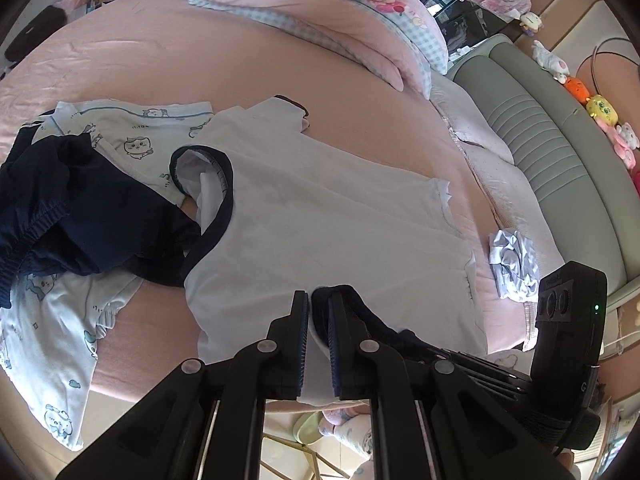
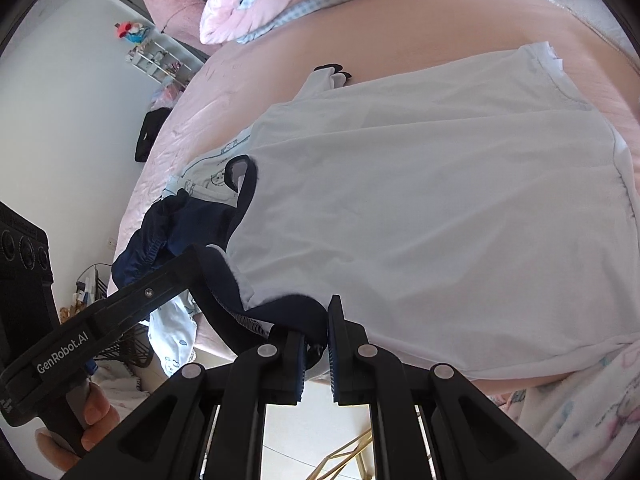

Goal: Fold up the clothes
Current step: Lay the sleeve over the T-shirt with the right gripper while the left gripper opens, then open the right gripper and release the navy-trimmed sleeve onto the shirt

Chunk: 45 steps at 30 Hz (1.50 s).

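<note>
At the far left of the pink quilted bed (image 1: 132, 52), a crumpled dark navy garment with an elastic waistband (image 1: 60, 204) lies on pale blue pyjamas printed with cartoon animals (image 1: 52, 356), and its edge touches the navy-trimmed collar of the white short-sleeved shirt (image 1: 312, 208), the piece being folded, which is spread over the middle of the bed with its hem toward the right. If the shirt is dragged leftward, I judge it could snag that navy heap or pull it along, spoiling the fold. The pyjamas hang over the near-left edge of the bed, so a tug there might slide them off. At the near edge, the left gripper (image 1: 319, 314) has its jaws pressed together on the shirt's near fabric beside a dark-trimmed cuff. Just to its right, the right gripper (image 2: 318, 334) pinches the same navy-trimmed sleeve edge. With two grips so close on thin cloth, an uneven lift could twist the sleeve or let it slip from one pair of pads. The open room lies far and centre, a bare stretch of pink sheet beyond the shirt, ending at the rolled pink and blue-checked duvet (image 1: 320, 12). To the right, a small crumpled white cloth (image 1: 514, 266) sits near the bed's right edge by the grey padded headboard (image 1: 540, 152), leaving little margin there.
</note>
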{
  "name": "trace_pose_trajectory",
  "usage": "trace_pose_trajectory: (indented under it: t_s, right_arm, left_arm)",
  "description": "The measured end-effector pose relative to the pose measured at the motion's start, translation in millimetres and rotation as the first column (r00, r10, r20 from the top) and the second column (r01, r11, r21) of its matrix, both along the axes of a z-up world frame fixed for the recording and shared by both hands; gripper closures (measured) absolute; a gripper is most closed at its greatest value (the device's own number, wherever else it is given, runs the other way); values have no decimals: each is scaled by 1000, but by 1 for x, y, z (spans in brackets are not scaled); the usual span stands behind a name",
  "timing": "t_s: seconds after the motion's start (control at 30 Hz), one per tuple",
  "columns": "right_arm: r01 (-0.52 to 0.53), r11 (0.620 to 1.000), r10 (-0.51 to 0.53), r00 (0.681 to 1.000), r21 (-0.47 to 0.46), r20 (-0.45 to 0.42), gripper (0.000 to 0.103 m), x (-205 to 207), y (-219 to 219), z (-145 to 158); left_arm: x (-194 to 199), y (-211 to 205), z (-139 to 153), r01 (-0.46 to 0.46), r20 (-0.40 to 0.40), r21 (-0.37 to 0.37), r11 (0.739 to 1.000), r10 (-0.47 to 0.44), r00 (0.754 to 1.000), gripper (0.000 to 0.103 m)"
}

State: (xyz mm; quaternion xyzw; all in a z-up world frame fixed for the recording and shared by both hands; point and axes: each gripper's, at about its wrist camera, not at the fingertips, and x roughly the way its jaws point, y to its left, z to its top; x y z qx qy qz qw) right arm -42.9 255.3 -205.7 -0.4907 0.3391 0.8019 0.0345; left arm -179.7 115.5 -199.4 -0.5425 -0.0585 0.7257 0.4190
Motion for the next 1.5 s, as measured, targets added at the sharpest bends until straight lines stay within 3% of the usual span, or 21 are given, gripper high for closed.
trace_pose_trajectory:
  t_s: [0.17,0.27,0.43,0.53,0.6,0.67,0.73,1.0,1.43,1.5]
  right_arm:
    - [44,991,-38,998,-130,43,96,-12,20,-19]
    - [64,990,-58,997,-123,49,96,-16,29,-23]
    - [87,984,-78,995,-155,64,96,-21,44,-32]
    - [99,982,-88,993,-164,74,96,-24,50,-37]
    - [97,981,-85,993,-170,78,96,-27,52,-40]
    - [101,980,-87,992,-171,86,96,-29,53,-44]
    - [105,980,-90,992,-171,91,96,-30,54,-47]
    - [119,976,-101,989,-182,107,96,-33,56,-54]
    - [103,976,-89,993,-193,78,96,-29,58,-52]
    - [106,974,-92,993,-198,80,96,-28,59,-53]
  left_arm:
    - [-17,14,-8,0,12,-39,999,0,1000,95]
    - [-21,19,-14,31,39,-62,998,-28,999,95]
    - [-19,13,-29,70,148,-73,995,-59,987,92]
    - [-11,3,-34,72,156,-82,994,-59,986,89]
    - [-3,-6,-35,67,141,-95,993,-53,989,80]
    - [5,-13,-37,62,120,-120,991,-48,992,48]
    - [15,-20,-38,51,97,-129,990,-39,995,37]
    - [42,-24,-58,44,116,-136,990,-28,993,37]
    - [47,5,-81,3,-15,-253,968,-7,1000,37]
    - [46,4,-81,-8,-37,-263,965,-2,999,46]
